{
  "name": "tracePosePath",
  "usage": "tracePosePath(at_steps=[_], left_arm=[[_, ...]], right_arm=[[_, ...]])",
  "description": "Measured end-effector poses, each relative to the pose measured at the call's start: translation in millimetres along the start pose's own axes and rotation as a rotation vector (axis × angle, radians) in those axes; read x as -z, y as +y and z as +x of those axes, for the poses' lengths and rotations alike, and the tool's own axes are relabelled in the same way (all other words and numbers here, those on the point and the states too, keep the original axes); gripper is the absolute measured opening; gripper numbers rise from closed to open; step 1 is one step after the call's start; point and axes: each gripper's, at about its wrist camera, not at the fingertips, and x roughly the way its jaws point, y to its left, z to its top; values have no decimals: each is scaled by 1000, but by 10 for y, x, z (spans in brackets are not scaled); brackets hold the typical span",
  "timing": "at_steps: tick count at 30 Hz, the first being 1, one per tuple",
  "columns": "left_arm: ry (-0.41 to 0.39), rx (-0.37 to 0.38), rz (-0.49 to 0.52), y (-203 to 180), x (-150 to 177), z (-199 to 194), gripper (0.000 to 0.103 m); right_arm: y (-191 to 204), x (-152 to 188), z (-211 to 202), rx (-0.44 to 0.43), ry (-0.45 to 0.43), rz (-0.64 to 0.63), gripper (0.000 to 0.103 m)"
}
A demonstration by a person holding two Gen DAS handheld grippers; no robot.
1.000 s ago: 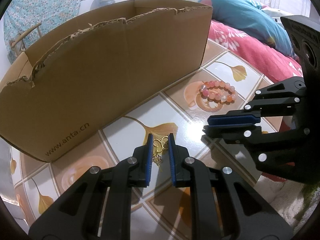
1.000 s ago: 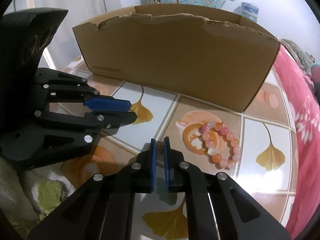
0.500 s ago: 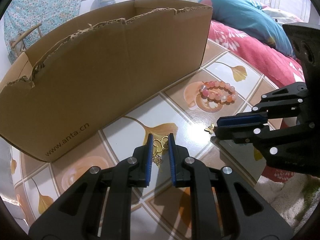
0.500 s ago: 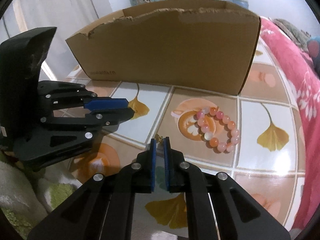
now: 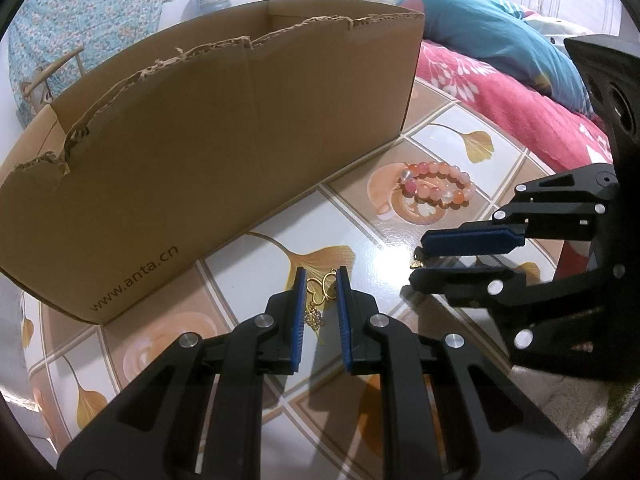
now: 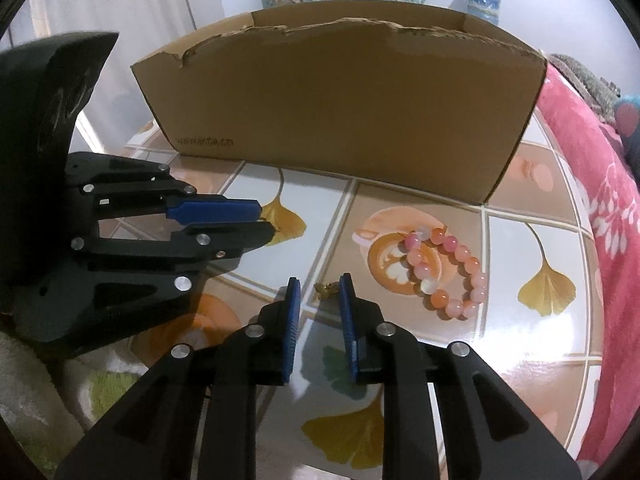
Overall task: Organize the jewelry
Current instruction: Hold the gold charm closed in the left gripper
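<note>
My left gripper (image 5: 319,276) hovers over the tiled tabletop, its blue pads narrowly apart and shut on a gold heart pendant (image 5: 320,290) that spans the gap, with a bit of chain below it. My right gripper (image 6: 319,284) stands beside it with its jaws opening. A small gold charm (image 6: 326,289) lies between the right pads, nearer the right one, and neither pad presses it. In the left wrist view the right gripper (image 5: 418,258) shows side-on with the charm at its tips. A pink and orange bead bracelet (image 6: 460,252) lies on the table just right of it.
An open brown cardboard box (image 5: 220,140) with a torn rim stands close behind both grippers. A bed with a pink floral blanket (image 5: 500,92) and a blue pillow (image 5: 480,32) borders the table on the right. A fluffy towel (image 6: 24,380) lies at the near left.
The right gripper's jaws were shut on the small gold charm and now stand apart around it. The left gripper and its pendant have not moved.
</note>
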Motion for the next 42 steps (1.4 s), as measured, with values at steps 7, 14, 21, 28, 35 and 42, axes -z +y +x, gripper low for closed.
tracePosePath(at_steps=[7,14,21,28,35,42], left_arm=[[0,0,-1,0,0,1,14],[0,-1,1,2,-3,2,14],[0,-1,1,1,-3,1,14],[0,0,1,-4,-2,1,14],[-1,-1,4,-5,-5,0,14],[2,-2,9,-7,-12,-2,14]], right_arm=[[51,-2,30,18,-6,-10,20],[24,-17,76,7,-6,7,15],[16,-41,104,2,-9,-6,11],[-62,-6,76,-18,-22,13,8],[-165,20,17,-29,-31,23,8],[-224,38,-81,-32,-49,29,8]])
